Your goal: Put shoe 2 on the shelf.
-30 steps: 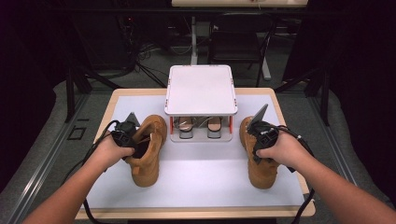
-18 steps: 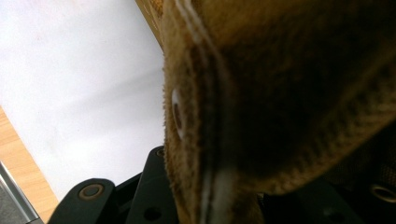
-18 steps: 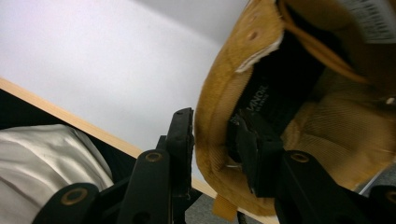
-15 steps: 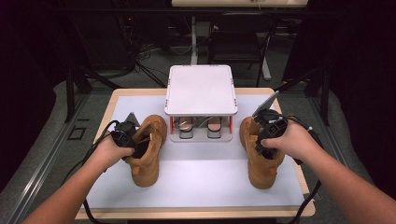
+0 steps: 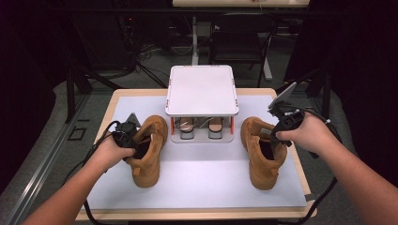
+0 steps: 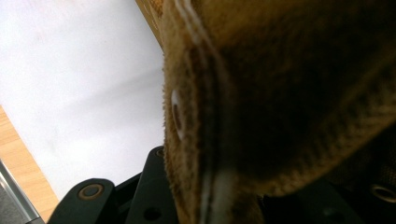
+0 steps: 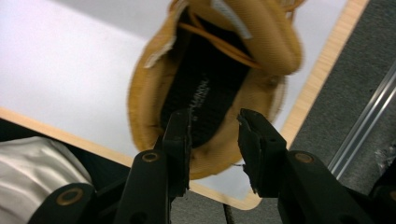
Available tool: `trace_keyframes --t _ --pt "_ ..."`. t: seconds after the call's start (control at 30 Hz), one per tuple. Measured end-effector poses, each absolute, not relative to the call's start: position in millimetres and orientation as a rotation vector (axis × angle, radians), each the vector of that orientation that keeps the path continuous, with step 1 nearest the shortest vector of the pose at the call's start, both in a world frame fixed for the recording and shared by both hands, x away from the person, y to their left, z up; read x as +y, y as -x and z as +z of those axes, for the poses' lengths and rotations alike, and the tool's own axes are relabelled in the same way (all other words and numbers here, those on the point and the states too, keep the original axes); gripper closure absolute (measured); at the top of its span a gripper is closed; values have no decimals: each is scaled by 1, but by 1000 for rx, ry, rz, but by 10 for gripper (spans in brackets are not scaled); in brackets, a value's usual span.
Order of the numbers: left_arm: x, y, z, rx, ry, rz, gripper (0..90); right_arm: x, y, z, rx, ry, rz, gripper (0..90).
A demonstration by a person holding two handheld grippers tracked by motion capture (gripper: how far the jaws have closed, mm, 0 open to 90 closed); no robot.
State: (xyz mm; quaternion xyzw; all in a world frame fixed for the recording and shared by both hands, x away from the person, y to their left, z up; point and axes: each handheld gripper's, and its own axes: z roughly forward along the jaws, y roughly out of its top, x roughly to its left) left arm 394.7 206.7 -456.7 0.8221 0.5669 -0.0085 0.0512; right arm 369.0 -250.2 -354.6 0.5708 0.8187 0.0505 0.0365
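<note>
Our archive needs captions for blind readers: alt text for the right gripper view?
The right gripper, jaws open, hovers above the opening of a tan boot showing its dark insole. The boot stands on a white mat on a wooden table.

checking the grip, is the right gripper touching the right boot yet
Apart. In the right gripper view the right gripper hangs above the right boot, jaws open over its collar with nothing between them.

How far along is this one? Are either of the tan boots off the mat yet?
Not yet.
Done: a smaller pair of shoes sits under the rack, whose top is bare.
In hand: the left gripper clamps the left boot at its collar; the right gripper hangs open over the right boot.
Left: both boots stand on the white mat.
</note>
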Motion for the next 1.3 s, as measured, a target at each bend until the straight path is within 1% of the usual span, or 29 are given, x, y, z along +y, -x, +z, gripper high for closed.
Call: trace_keyframes --t 0.23,0.53,1.0,1.3 --pt "206 -395 -457 1730 -2500 -26 738 -272 -373 -353 2469 -1809 154 627" --pt "206 -395 -457 1727 -2503 -28 738 -286 -374 -372 2446 -1852 128 601" --pt "206 -395 -457 1733 -2501 -24 738 -287 -377 -389 2427 -1899 187 593" --pt "206 -395 -457 1733 -2501 -26 738 -281 -382 -406 2461 -1894 137 595"
